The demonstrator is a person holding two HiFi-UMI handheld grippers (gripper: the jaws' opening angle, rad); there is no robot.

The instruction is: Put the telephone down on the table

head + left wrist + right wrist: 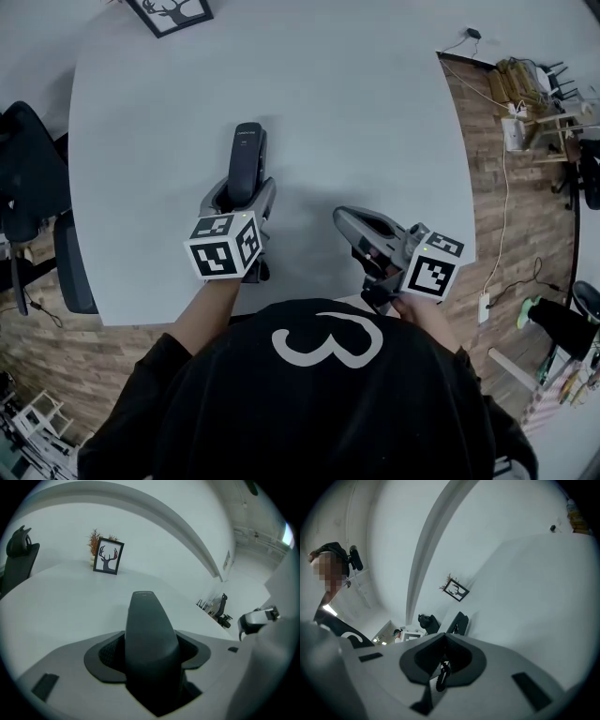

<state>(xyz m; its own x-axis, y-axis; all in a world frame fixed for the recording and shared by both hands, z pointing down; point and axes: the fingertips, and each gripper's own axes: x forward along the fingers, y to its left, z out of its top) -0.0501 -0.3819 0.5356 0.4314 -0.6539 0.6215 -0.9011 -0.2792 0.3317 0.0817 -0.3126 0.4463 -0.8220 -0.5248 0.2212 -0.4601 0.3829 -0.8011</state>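
1. Now, at lower centre of the frame, your left gripper (pixel 240 199) clamps the telephone (pixel 247 155), a slim, dark, matte handset pointing away from you over the table (pixel 375 103).
2. Lower right, your right gripper (pixel 341 217) is pinched together, empty.
3. Upper left: a framed antler picture (pixel 172 13).

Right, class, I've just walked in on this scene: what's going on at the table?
A person holds a gripper in each hand over a grey table. The left gripper is closed on a dark telephone handset, which points away from the person towards a framed deer picture at the far edge. The right gripper is empty, with its jaws together. The views do not show whether the handset touches the table.
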